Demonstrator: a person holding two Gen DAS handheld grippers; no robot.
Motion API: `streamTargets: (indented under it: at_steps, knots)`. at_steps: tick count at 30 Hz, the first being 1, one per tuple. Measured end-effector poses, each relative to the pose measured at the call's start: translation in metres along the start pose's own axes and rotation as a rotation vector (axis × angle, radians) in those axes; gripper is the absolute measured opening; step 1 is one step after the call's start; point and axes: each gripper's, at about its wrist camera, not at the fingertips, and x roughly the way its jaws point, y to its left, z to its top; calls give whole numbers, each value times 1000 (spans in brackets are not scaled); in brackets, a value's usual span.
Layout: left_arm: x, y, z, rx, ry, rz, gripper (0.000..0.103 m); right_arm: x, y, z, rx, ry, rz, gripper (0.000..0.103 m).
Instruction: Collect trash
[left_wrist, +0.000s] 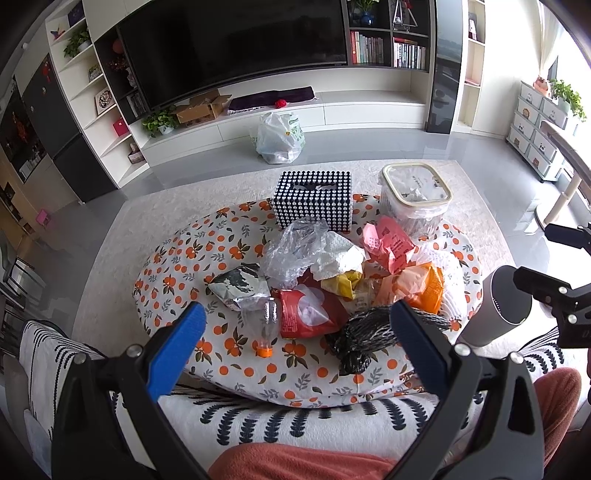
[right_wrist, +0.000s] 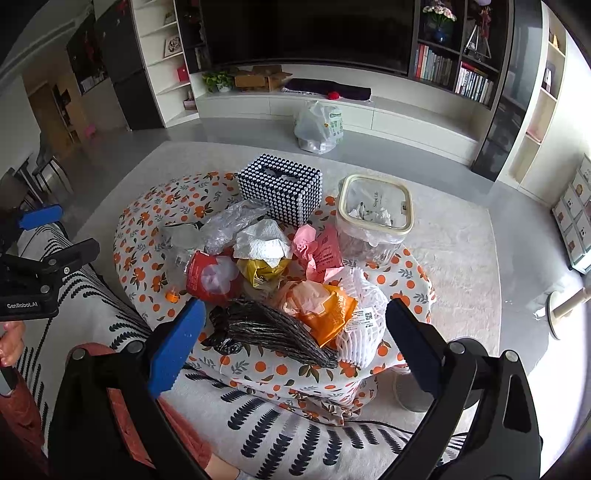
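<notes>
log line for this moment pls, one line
phase: pre-grasp | left tongs: open, empty | right tongs: open, empty | trash pile: untouched on orange-print table | bin: right of table

- Lighting: bright daylight from the right; window area (left_wrist: 576, 55) overexposed.
- Glare: pale sheen on the grey floor (left_wrist: 369, 146).
- Distortion: strong fisheye, shelving (left_wrist: 92, 92) bowed, black corner vignette.
- Focus: centre sharp; near gripper arms soft.

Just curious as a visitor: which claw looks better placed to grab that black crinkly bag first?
Probably the right claw: the black bag lies directly between its open jaws. In the left claw view it sits off beside one finger.
</notes>
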Motion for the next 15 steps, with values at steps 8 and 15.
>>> streamTargets:
  at_steps: [8,15]
  knots:
    - [1,-1,0,1,-1,6,100,1,0,0,1,1,1,95]
    - [6,-3,-3,4,5,-1,100,4,-1,-1,7,7,0,95]
